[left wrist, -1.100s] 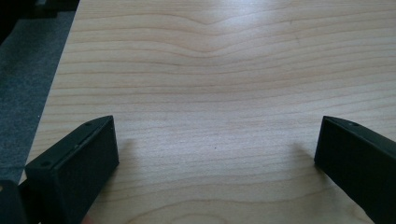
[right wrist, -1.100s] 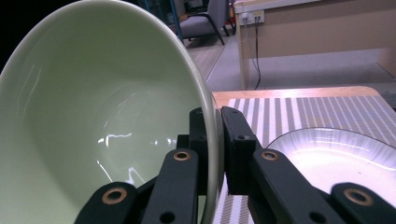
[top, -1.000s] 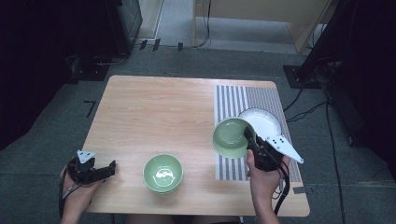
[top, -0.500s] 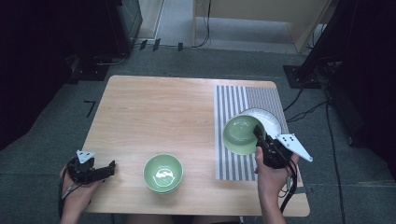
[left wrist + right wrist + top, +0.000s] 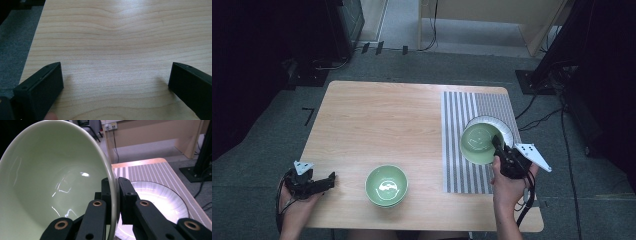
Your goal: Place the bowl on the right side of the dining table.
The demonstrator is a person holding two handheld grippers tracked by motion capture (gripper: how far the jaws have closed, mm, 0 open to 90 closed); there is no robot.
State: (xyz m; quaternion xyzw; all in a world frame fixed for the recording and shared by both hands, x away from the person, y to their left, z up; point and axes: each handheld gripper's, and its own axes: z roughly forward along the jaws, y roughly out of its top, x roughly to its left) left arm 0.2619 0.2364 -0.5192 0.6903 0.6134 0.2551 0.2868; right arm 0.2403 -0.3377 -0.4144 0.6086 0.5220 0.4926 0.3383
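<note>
Carried rightward, the pale green glazed ceramic bowl (image 5: 478, 143) is now hanging over the white round plate (image 5: 505, 131) on the striped mat (image 5: 457, 150), its rim pinched by the right gripper (image 5: 499, 146). Setting down seems left; a second green bowl (image 5: 386, 185) is sitting on the wooden table (image 5: 382, 120). The left gripper (image 5: 328, 181) is resting spread and empty at the near-left edge.

We can't read any text, label, brand, no. or sign in these pics.
</note>
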